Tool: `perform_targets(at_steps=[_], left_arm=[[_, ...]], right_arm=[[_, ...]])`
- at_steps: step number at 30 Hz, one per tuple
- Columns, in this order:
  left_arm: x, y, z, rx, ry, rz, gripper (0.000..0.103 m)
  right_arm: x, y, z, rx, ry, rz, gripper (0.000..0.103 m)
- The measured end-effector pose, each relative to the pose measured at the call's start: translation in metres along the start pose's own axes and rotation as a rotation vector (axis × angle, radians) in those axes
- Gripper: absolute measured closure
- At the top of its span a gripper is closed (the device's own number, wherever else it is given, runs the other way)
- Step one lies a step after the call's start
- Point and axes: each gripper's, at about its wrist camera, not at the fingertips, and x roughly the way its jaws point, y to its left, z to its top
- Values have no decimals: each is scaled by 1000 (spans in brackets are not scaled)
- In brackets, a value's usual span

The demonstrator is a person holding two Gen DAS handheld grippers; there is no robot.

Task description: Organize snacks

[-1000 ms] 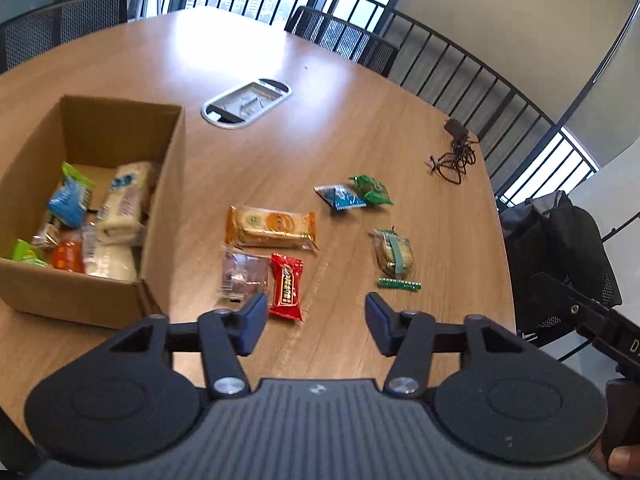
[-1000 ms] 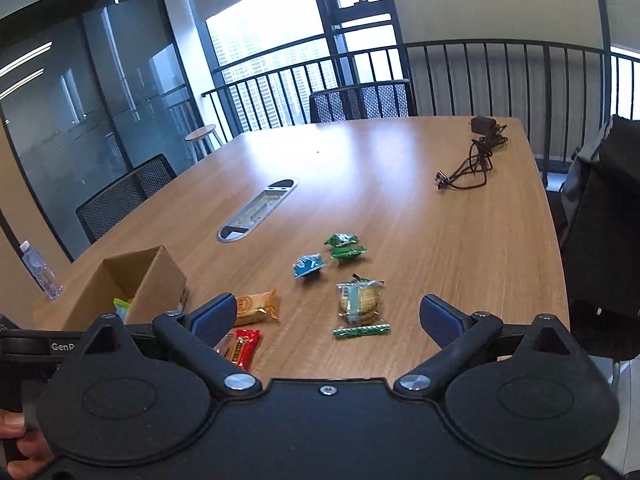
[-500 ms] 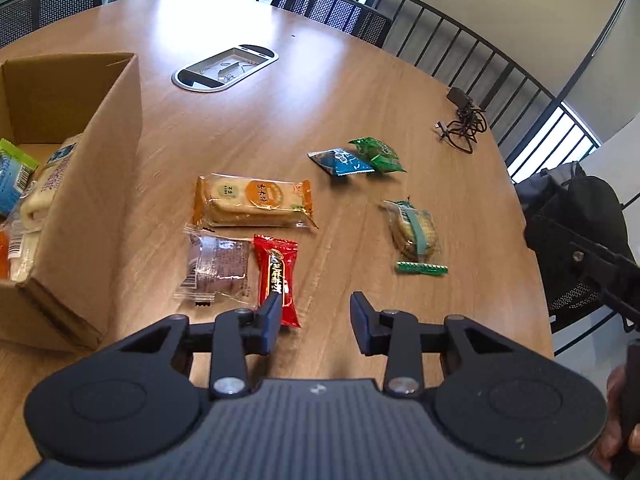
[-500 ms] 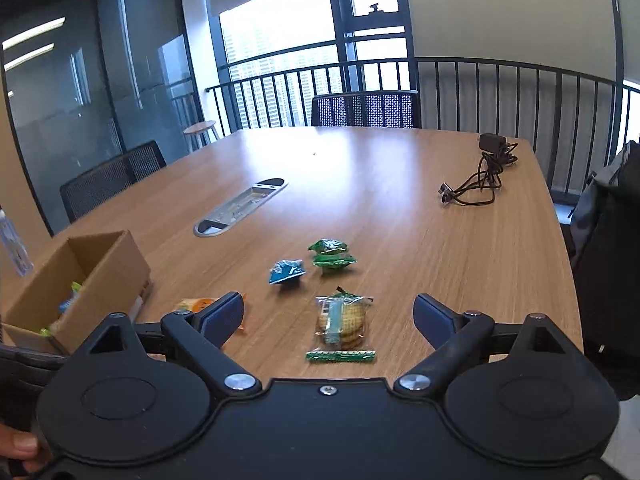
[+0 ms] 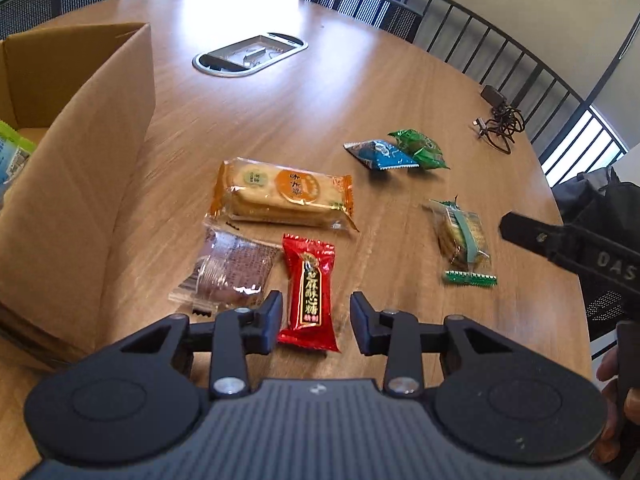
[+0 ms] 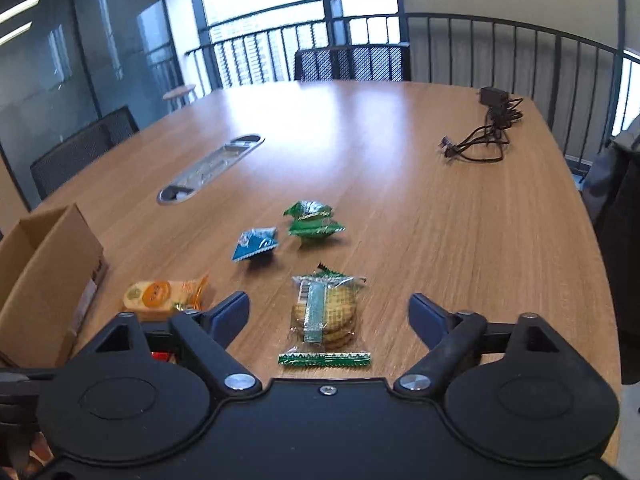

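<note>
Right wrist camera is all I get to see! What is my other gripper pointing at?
Observer: The left gripper is open, and a red candy packet shows between its fingers, not gripped.
Operator: Is anything beside the candy?
Observer: Yes, a clear packet with something brown inside lies on its box side.
Operator: Is the box empty?
Observer: No. Inside the cardboard box a green-edged wrapper peeks out. The rest is out of view.
</note>
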Motion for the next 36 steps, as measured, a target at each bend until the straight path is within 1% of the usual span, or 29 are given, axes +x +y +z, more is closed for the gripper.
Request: perform_targets(at_steps=[1, 3, 7, 9, 11, 12, 14, 15, 16, 17, 19, 21, 22, 23, 24, 26, 28, 36], left_arm=[[1, 0, 0, 0, -4, 0, 70], [2, 1, 2, -8, -3, 6, 81], [5, 4, 5, -36, -7, 14, 84], [5, 3, 6, -47, -5, 21, 84], [5, 2, 7, -45, -4, 28, 84], [5, 1, 7, -43, -3, 31, 84], [6, 0, 8, -39, 2, 26, 84], [7, -1, 9, -34, 6, 24, 84], [7, -1, 10, -33, 11, 25, 84], [7, -1, 10, -38, 15, 25, 84], [7, 1, 10, -48, 17, 18, 85], [6, 2, 9, -49, 21, 14, 85], [5, 3, 8, -50, 22, 11, 85], [4, 3, 8, -50, 22, 9, 85], [2, 3, 7, -49, 21, 5, 85], [-2, 3, 5, -43, 13, -1, 85], [-7, 3, 3, -38, 14, -4, 85], [-28, -1, -5, -16, -18, -28, 85]], right_arm=[[4, 0, 1, -8, 17, 5, 23], [12, 3, 2, -26, 47, -3, 23], [24, 11, -2, -66, 75, -23, 23], [29, 13, -5, -71, 92, -31, 27], [33, 17, -6, -96, 109, -36, 37], [36, 18, -6, -106, 122, -32, 39], [40, 20, -7, -114, 158, -27, 52], [42, 22, -8, -129, 181, -34, 54], [42, 25, -9, -152, 181, -41, 58], [42, 27, -9, -166, 183, -45, 67], [41, 27, -10, -161, 191, -44, 68], [37, 26, -11, -159, 196, -38, 75], [35, 26, -11, -159, 195, -35, 82], [32, 25, -11, -151, 195, -32, 93], [30, 22, -11, -136, 202, -28, 93], [22, 20, -13, -123, 192, -12, 103], [16, 19, -16, -123, 197, -3, 103], [-10, 19, -25, -104, 166, 43, 103]])
